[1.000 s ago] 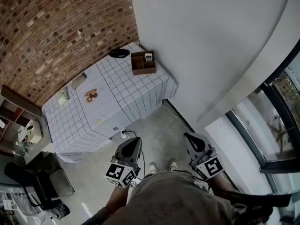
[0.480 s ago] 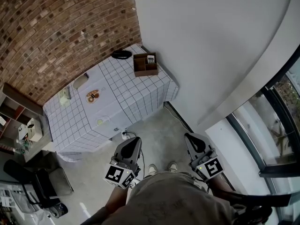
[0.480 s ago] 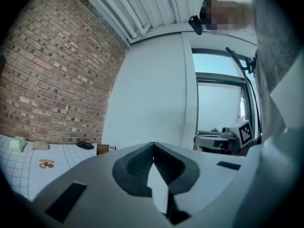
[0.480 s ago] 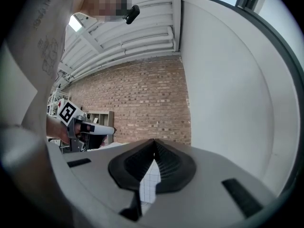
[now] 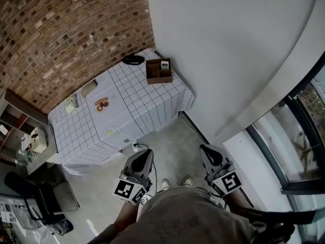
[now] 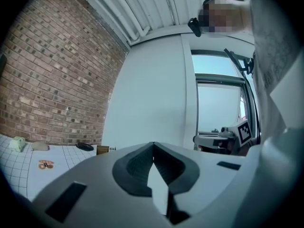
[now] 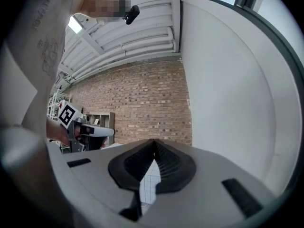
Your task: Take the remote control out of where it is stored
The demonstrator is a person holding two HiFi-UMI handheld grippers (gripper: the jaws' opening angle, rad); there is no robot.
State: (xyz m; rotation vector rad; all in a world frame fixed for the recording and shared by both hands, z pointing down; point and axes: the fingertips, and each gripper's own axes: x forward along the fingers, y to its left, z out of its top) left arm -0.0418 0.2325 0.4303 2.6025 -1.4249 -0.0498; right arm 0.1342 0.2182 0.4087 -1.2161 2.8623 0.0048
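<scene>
A small white remote control [image 5: 164, 64] stands upright in a brown wooden box [image 5: 158, 71] at the far right corner of a table with a white checked cloth [image 5: 137, 103]. The same box [image 6: 102, 150] shows small and far off in the left gripper view. Both grippers are held low near the person's waist, well short of the table. My left gripper [image 5: 145, 155] is shut with nothing in it. My right gripper [image 5: 205, 149] is shut and empty too; its jaw tips meet in the right gripper view.
On the table lie a black oval object [image 5: 133, 60], a grey dish [image 5: 89, 88], a plate with food [image 5: 101, 104] and a pale green item [image 5: 70, 103]. A brick wall [image 5: 66, 29] backs the table. Shelves [image 5: 20, 136] and a dark chair [image 5: 35, 197] stand at left; a window [image 5: 304, 136] at right.
The head view has shifted slightly, so the table and box sit a little lower and to the right in the picture. Both grippers stay where they were, shut.
</scene>
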